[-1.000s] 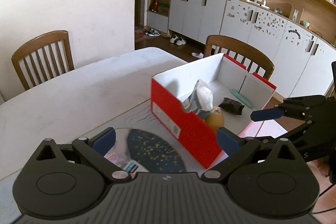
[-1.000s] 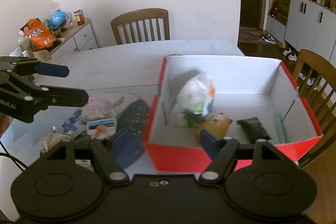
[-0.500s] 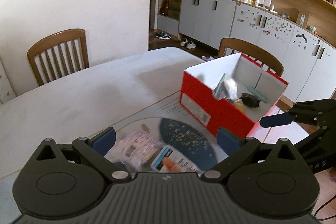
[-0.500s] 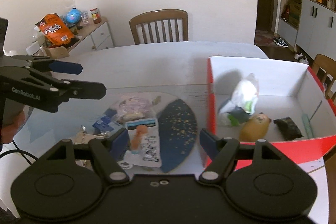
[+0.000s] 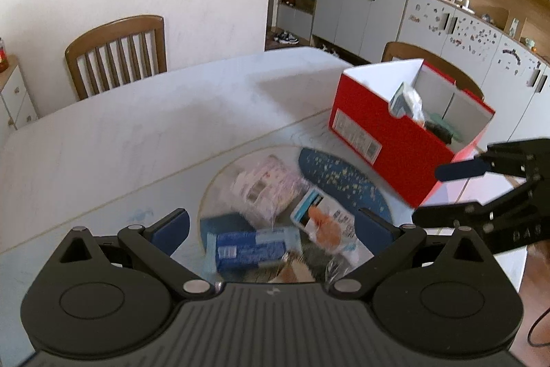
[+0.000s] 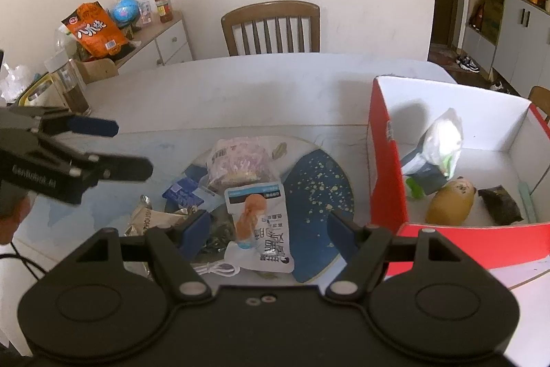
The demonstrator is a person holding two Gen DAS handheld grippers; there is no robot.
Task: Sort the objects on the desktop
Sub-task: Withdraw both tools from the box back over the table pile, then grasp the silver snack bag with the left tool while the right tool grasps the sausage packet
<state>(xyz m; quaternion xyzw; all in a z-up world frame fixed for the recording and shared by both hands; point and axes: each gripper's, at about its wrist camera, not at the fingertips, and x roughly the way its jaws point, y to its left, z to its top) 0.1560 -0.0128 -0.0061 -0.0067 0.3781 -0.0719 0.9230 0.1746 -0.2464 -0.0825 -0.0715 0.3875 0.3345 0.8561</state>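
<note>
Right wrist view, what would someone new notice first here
The red box with white inside walls stands out first, on the right side of the table, already holding a white bag, a brownish round thing and a dark packet. Left of it lies a heap of snack packets, topped by a white pouch, with the open right claw over it.

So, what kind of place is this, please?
Most likely a home dining room. A dining table with wooden chairs fills the middle, shoes lie by tall cupboards, and a sideboard holds snacks and jars.
</note>
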